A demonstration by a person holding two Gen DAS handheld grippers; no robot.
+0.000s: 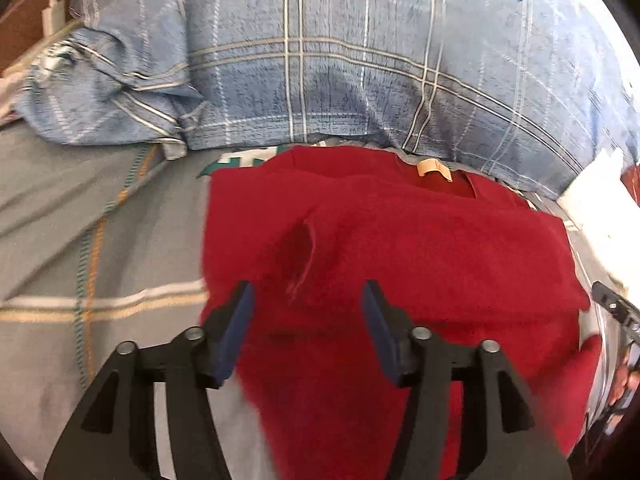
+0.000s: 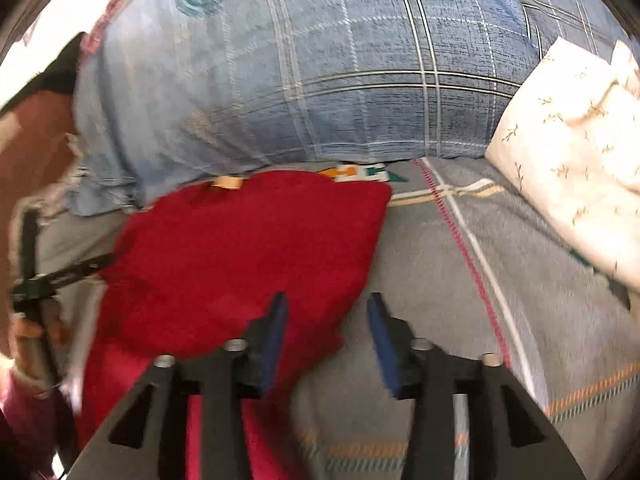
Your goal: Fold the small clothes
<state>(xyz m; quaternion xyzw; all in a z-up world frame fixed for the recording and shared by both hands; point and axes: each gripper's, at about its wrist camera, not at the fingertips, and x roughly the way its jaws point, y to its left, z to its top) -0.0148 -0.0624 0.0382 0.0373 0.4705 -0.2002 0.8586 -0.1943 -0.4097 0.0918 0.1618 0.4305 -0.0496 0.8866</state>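
Observation:
A small red garment [image 1: 400,248] lies partly folded on the grey bed sheet [image 1: 80,240], a tan neck label [image 1: 434,168] at its far edge. My left gripper [image 1: 308,292] is open and empty, hovering over the garment's near left part. In the right wrist view the same red garment [image 2: 240,248] lies left of centre on the sheet [image 2: 440,280]. My right gripper [image 2: 326,300] is open and empty, above the garment's right near edge, its left finger over the cloth. The left gripper [image 2: 60,276] shows at the far left there.
A big blue plaid pillow [image 1: 340,60] lies right behind the garment, also in the right wrist view [image 2: 320,80]. A white floral pillow [image 2: 572,152] lies at the right. A white charger and cable [image 1: 52,12] sit at the far left on a brown surface.

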